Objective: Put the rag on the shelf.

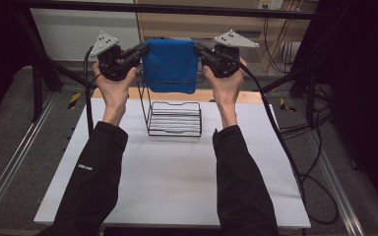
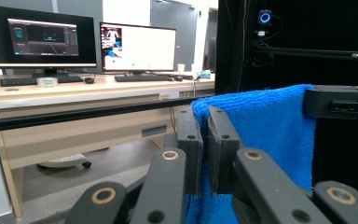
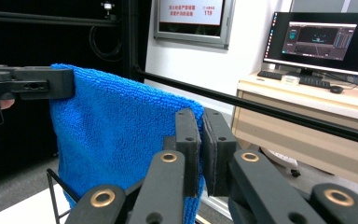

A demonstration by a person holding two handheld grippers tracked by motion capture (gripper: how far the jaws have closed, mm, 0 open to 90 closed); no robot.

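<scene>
A blue towel (image 1: pixel 170 66) hangs spread between the two grippers, held up above a black wire rack (image 1: pixel 174 118). My left gripper (image 1: pixel 142 49) is shut on the towel's upper left corner, and my right gripper (image 1: pixel 197 48) is shut on its upper right corner. In the left gripper view the jaws pinch the towel (image 2: pixel 265 126) at its edge, at the left gripper (image 2: pixel 204 122). The right gripper (image 3: pixel 201 122) clamps the towel (image 3: pixel 116 130) the same way in its own view. The towel's lower edge hangs just over the rack's top wire.
The rack stands near the far middle of a white table top (image 1: pixel 177 177). A wooden strip (image 1: pixel 256 97) runs along the table's far edge. Black frame bars (image 1: pixel 177 9) cross above and behind. Cables (image 1: pixel 295 162) trail down the right side. A desk with monitors (image 2: pixel 135 46) lies beyond.
</scene>
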